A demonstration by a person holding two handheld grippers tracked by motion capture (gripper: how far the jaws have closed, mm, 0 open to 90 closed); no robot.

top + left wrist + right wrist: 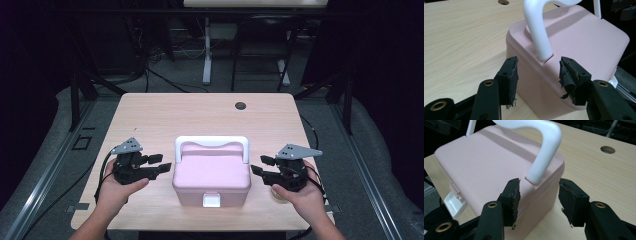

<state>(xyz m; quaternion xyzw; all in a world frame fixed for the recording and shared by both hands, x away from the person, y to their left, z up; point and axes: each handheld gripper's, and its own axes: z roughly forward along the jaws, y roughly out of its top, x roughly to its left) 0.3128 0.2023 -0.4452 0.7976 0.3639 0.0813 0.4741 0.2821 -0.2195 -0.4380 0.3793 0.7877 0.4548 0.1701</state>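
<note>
On my wooden table [150, 115] the pink box [211, 172] with its white handle [211, 142] sits near the front edge. My left gripper [159, 164] and right gripper [260, 165] flank it just beside its ends, both spread, pinching nothing.

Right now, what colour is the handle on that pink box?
White. The handle arches over the pink box, clearest in the right gripper view.
</note>
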